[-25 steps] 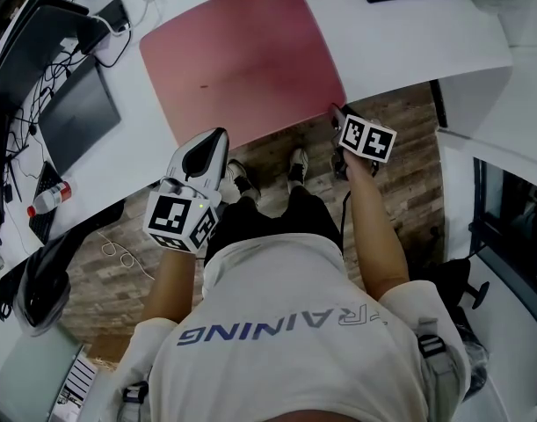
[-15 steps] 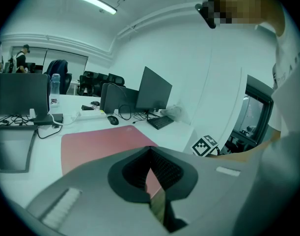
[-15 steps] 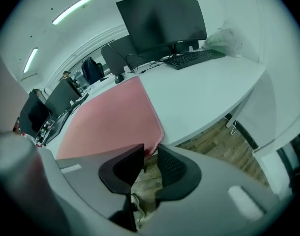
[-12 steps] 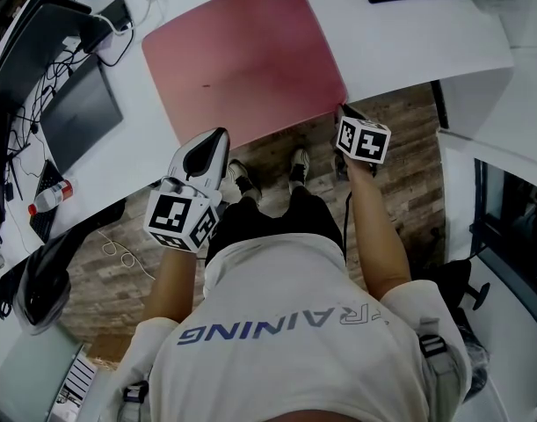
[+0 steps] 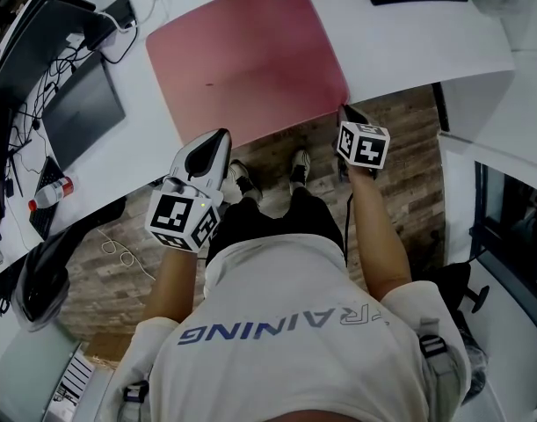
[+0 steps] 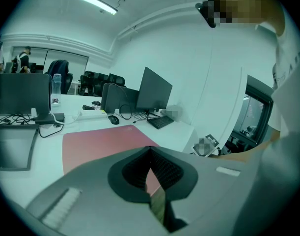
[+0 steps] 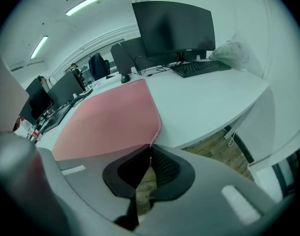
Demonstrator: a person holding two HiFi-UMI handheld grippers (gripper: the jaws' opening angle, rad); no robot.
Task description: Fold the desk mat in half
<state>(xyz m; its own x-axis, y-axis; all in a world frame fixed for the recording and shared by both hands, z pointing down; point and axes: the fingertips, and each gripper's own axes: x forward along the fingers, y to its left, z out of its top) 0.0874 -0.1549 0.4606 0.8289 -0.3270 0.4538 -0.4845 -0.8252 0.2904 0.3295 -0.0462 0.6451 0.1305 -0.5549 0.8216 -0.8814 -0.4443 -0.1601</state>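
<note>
1. Closing just now, the right gripper (image 5: 344,110) pinches the near right corner of the pink desk mat (image 5: 250,60), which lies flat on the white desk (image 5: 417,42).
2. The left gripper (image 5: 218,136) hovers at the near left edge, jaws pressed together and empty.
3. The fold can probably begin.

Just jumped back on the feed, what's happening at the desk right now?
A person at the white desk holds a gripper in each hand. The right gripper has just been closing its jaws, which now pinch the near right corner of the pink desk mat. The left gripper hovers by the mat's near edge, jaws together, holding nothing. The mat lies flat, not yet folded.
</note>
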